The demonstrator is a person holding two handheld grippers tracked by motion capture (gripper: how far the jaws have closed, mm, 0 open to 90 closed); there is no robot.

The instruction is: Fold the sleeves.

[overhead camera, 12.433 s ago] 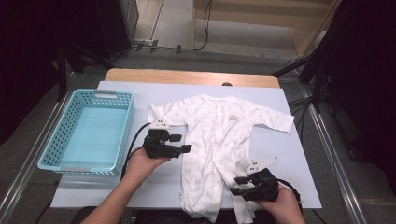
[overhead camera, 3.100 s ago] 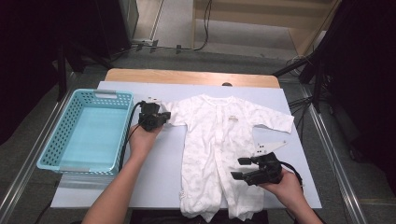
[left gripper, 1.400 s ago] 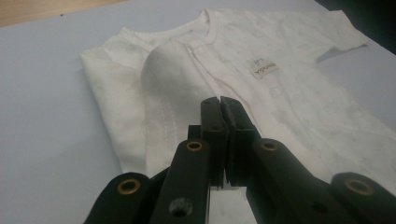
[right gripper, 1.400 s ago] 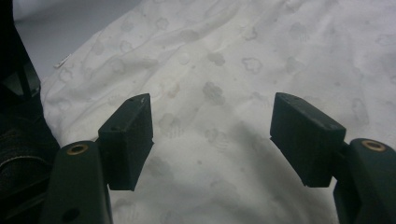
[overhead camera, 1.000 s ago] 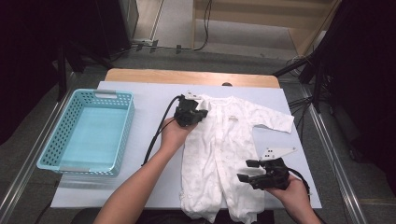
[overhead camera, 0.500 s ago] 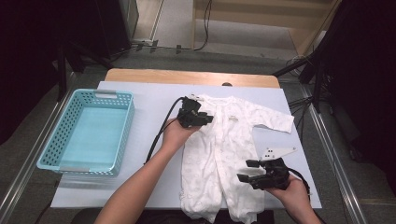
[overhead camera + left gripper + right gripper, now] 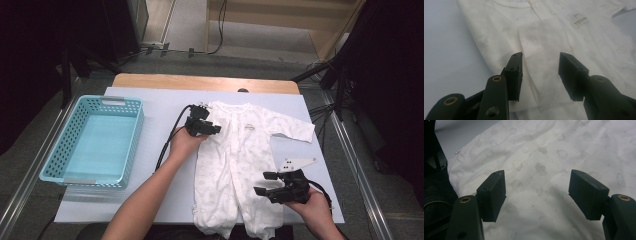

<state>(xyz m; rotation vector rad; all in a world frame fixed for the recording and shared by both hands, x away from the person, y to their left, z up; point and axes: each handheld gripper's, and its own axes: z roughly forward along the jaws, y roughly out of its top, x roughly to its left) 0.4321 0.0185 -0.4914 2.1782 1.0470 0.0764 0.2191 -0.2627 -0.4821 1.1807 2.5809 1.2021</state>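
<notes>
High view: white baby romper spread flat on the white table cover, right of the blue basket; its left sleeve is folded in over the chest. Left gripper at that fold, right gripper over the lower right leg. Left gripper view: jaws have just been opening, folded sleeve beneath the gap, unpinched. Right gripper view: jaws apart, holding nothing, printed cloth below.

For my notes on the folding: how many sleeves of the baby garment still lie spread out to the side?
1. The right sleeve lies spread toward the table's right edge. The other sleeve is folded over the chest of the garment.
</notes>
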